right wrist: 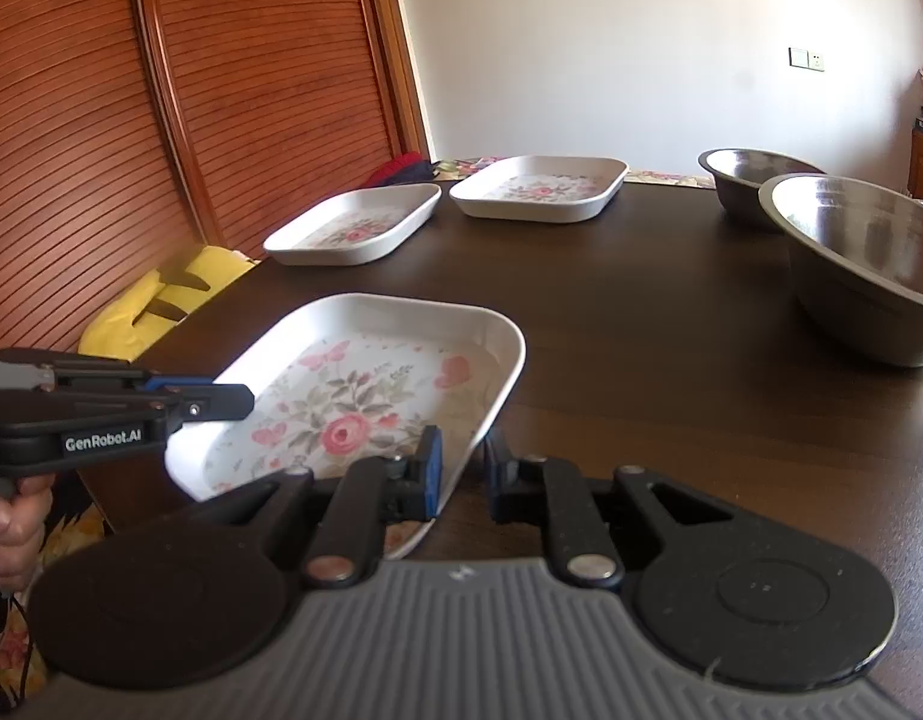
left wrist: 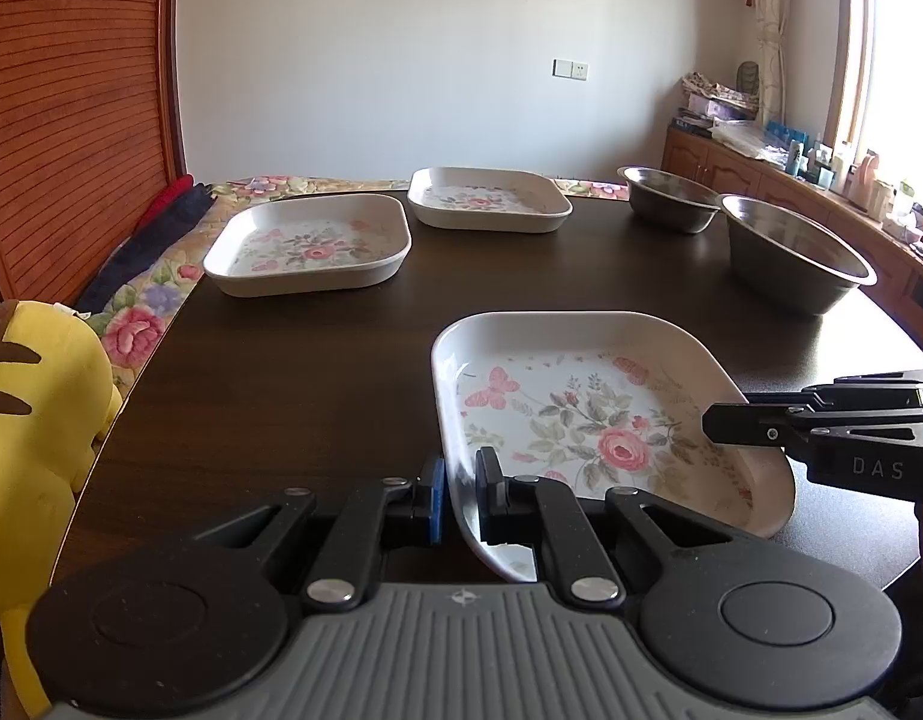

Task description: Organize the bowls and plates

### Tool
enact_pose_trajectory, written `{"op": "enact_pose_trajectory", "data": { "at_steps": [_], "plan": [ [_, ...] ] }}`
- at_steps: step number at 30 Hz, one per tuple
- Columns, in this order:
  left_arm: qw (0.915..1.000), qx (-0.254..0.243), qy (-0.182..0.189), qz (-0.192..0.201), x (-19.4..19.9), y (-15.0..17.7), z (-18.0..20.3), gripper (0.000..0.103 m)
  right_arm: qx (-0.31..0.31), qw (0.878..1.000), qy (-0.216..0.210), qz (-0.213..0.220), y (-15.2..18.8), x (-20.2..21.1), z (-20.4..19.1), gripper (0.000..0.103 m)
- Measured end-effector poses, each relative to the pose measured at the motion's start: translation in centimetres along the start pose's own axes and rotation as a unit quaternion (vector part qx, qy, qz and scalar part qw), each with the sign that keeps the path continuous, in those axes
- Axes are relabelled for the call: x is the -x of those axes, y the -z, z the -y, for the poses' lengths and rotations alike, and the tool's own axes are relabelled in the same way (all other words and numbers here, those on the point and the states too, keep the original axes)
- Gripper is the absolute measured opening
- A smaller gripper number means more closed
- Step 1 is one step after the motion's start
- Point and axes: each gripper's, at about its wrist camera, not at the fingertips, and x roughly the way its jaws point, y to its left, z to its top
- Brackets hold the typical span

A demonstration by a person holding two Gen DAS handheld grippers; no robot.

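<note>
From the left wrist, the left gripper (left wrist: 459, 492) straddles the near plate's (left wrist: 587, 414) left rim, jaws narrowly parted, seemingly gripping. From the right wrist, the right gripper (right wrist: 464, 471) brackets its right rim likewise. Probably a two-handed pickup; next it needs a level lift toward the far plates (right wrist: 353, 228) for stacking.

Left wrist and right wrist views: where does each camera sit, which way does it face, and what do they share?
Left wrist: on the left gripper, looking across the dark table; its fingers straddle the near floral plate's left rim; the right gripper enters from the right.
Right wrist: on the right gripper, astride that plate's right rim, facing the louvred door; left gripper and a hand show.
Shared: near plate, two far floral plates, two steel bowls.
</note>
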Motion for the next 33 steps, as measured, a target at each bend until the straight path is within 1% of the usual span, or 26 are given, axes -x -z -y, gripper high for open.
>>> {"op": "enact_pose_trajectory", "data": {
  "at_steps": [11, 14, 16, 18, 20, 22, 26, 29, 30, 33],
  "plan": [
    [1.0000, 0.003, 0.003, 0.004, 0.0, 0.1, -0.2, 0.011, -0.003, 1.000, -0.001, 0.002, 0.1, 0.0, 0.1, 0.019],
    [1.0000, 0.009, 0.001, 0.004, 0.0, 0.1, -0.4, 0.019, -0.006, 1.000, 0.003, 0.005, 0.1, 0.1, 0.3, 0.021],
    [0.9999, 0.012, -0.002, 0.006, 0.0, 0.0, -0.6, 0.033, -0.009, 1.000, 0.006, 0.012, -0.2, 0.5, 0.6, 0.021],
    [0.9999, 0.012, -0.006, 0.009, 0.0, -0.1, -0.7, 0.038, -0.010, 1.000, 0.011, 0.021, -0.6, 0.9, 1.0, 0.021],
    [0.9998, 0.012, -0.009, 0.013, -0.1, -0.5, -0.9, 0.039, -0.006, 0.999, 0.015, 0.030, -1.2, 1.3, 1.3, 0.021],
    [0.9997, 0.011, -0.012, 0.019, -0.1, -0.9, -1.1, 0.045, 0.000, 0.999, 0.017, 0.037, -1.9, 1.5, 1.5, 0.021],
    [0.9994, 0.012, -0.016, 0.030, -0.4, -1.9, -1.9, 0.050, 0.019, 0.999, 0.016, 0.044, -3.5, 1.2, 1.7, 0.022],
    [0.9991, 0.010, -0.022, 0.035, -0.9, -2.8, -2.7, 0.053, 0.035, 0.998, 0.010, 0.044, -4.9, 0.4, 1.6, 0.027],
    [0.9990, 0.009, -0.023, 0.037, -1.1, -3.0, -3.0, 0.054, 0.040, 0.998, 0.008, 0.044, -5.4, 0.1, 1.5, 0.032],
    [0.9988, 0.008, -0.028, 0.039, -1.9, -4.0, -3.9, 0.054, 0.056, 0.998, 0.003, 0.042, -6.6, -0.9, 1.3, 0.032]
  ]
}}
